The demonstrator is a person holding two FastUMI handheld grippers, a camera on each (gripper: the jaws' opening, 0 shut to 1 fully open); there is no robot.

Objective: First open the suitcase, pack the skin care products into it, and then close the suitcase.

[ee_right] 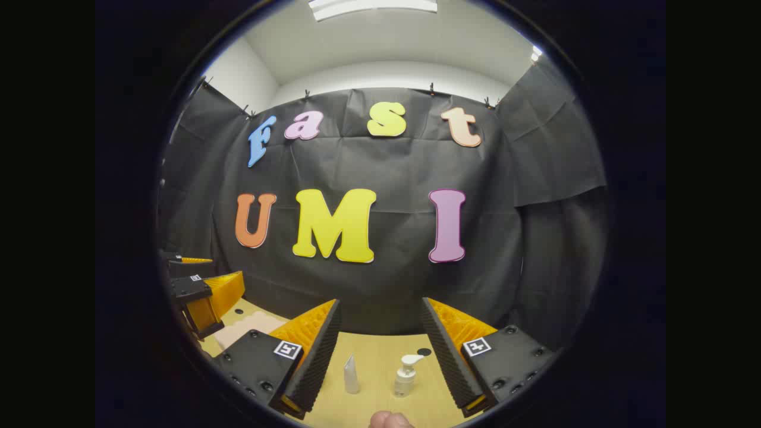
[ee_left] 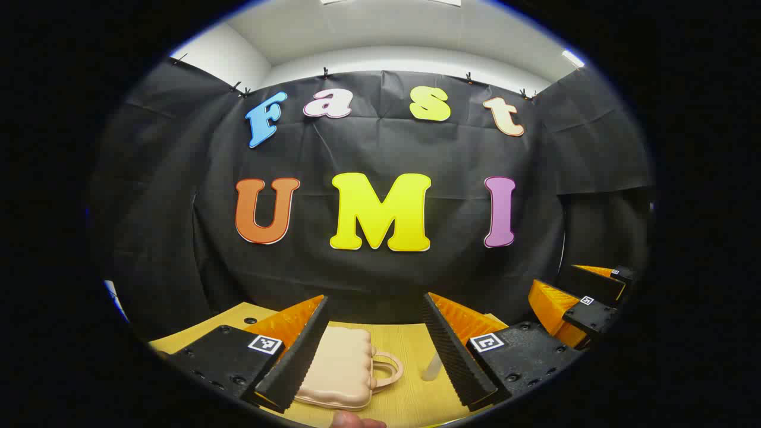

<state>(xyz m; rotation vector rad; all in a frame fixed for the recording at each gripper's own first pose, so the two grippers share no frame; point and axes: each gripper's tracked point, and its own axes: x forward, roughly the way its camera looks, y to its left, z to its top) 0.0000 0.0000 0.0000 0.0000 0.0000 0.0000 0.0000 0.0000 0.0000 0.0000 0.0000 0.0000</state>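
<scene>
In the left gripper view we see the left gripper [ee_left: 376,345] with jaws spread wide, nothing between its ribbed pads. Beyond them one pale, quilted suitcase [ee_left: 339,367] with a looped handle lies closed on the wooden table [ee_left: 404,348]. In the right gripper view the right gripper [ee_right: 380,351] also stands wide apart, holding nothing. Past it we count two skin care products upright on the table: a slim tapered tube [ee_right: 351,374] and a pump bottle [ee_right: 406,374], near each other but apart
</scene>
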